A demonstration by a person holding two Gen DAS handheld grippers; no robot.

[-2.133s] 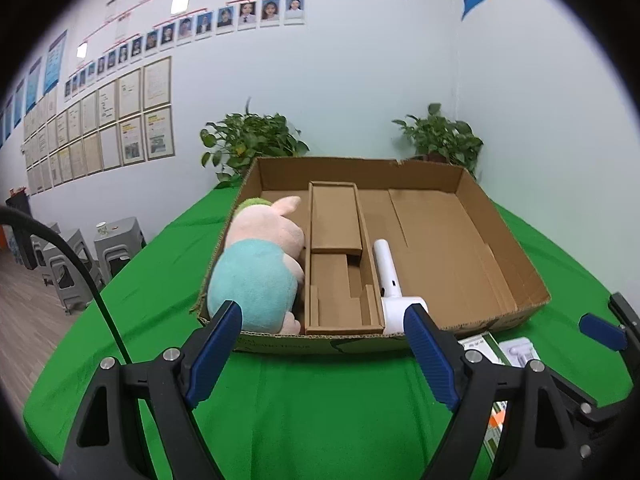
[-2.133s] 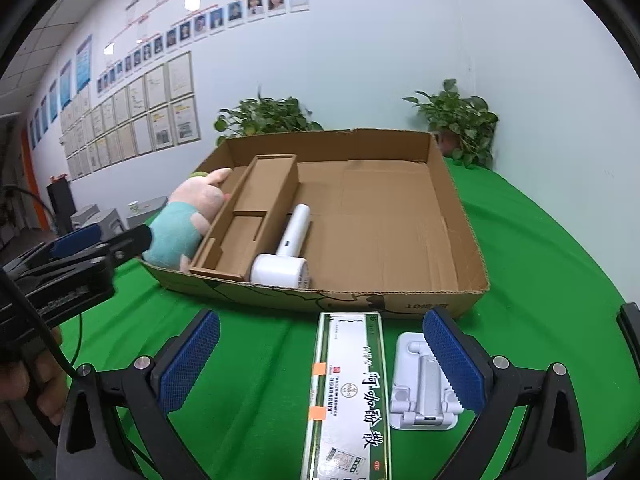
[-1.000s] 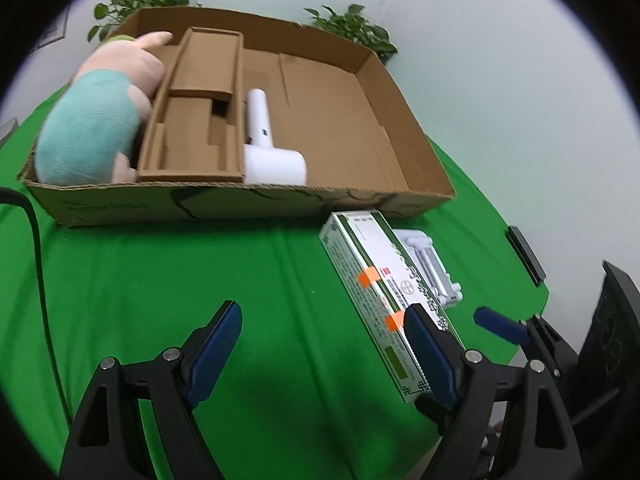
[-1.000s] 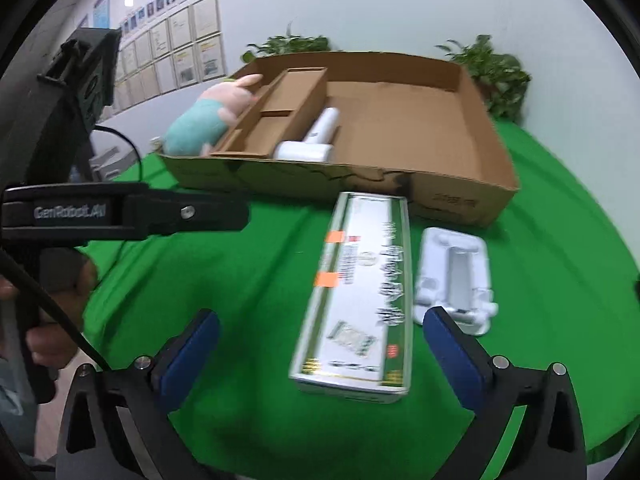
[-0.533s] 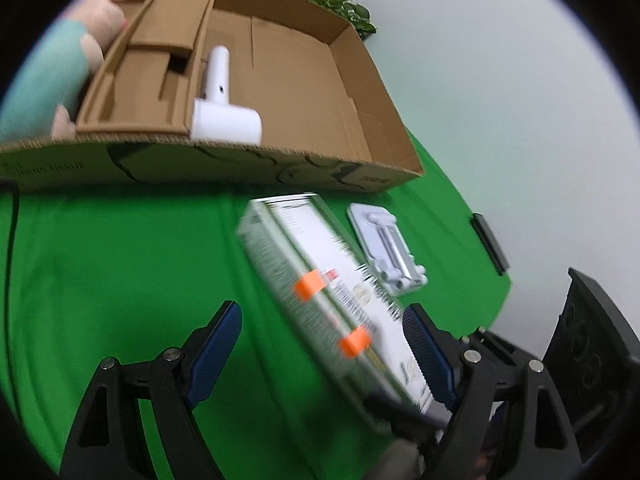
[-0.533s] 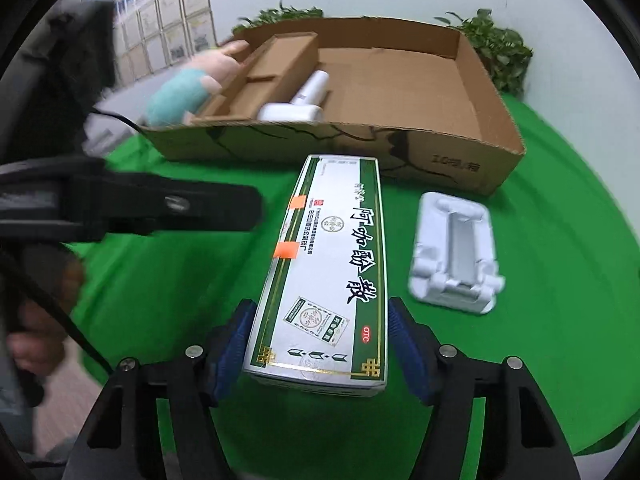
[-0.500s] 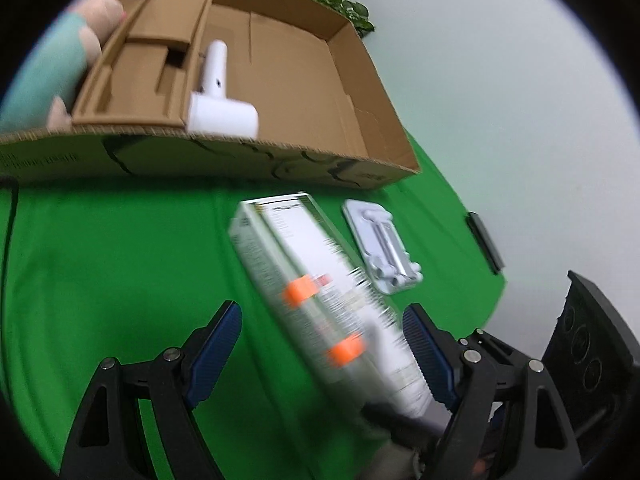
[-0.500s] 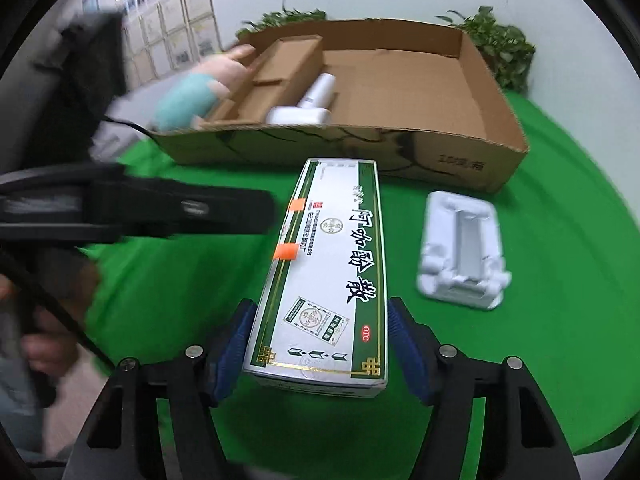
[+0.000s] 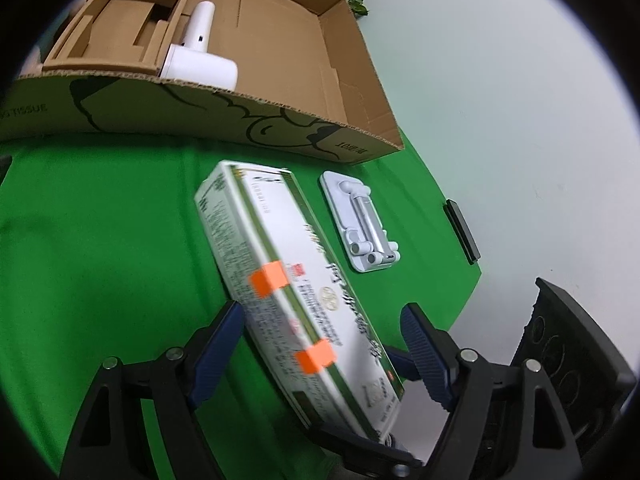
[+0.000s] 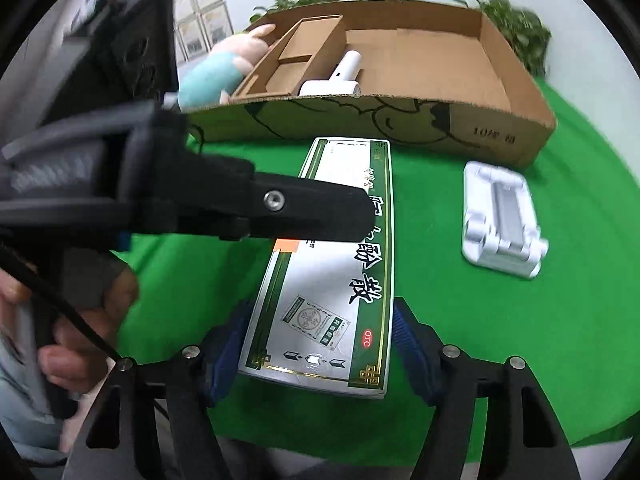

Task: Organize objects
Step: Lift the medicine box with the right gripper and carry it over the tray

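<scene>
My right gripper (image 10: 318, 350) is shut on the near end of a long green and white medicine box (image 10: 340, 264) and holds it above the green table. In the left wrist view the same box (image 9: 296, 292) passes between the open fingers of my left gripper (image 9: 320, 344), tilted, with orange tape tabs. The left gripper's finger (image 10: 280, 216) reaches across the box's left side in the right wrist view. A white folding stand (image 10: 500, 224) lies on the cloth to the right; it also shows in the left wrist view (image 9: 360, 228).
An open cardboard box (image 10: 420, 124) stands behind, holding a plush pig (image 10: 216, 72), a cardboard insert (image 10: 296, 56) and a white hair dryer (image 10: 336, 80). The green table edge (image 9: 472, 284) runs close on the right. Potted plants (image 10: 520, 36) stand behind the box.
My right gripper closed on the medicine box and lifted it off the cloth. My left gripper moved in so its open fingers straddle the box.
</scene>
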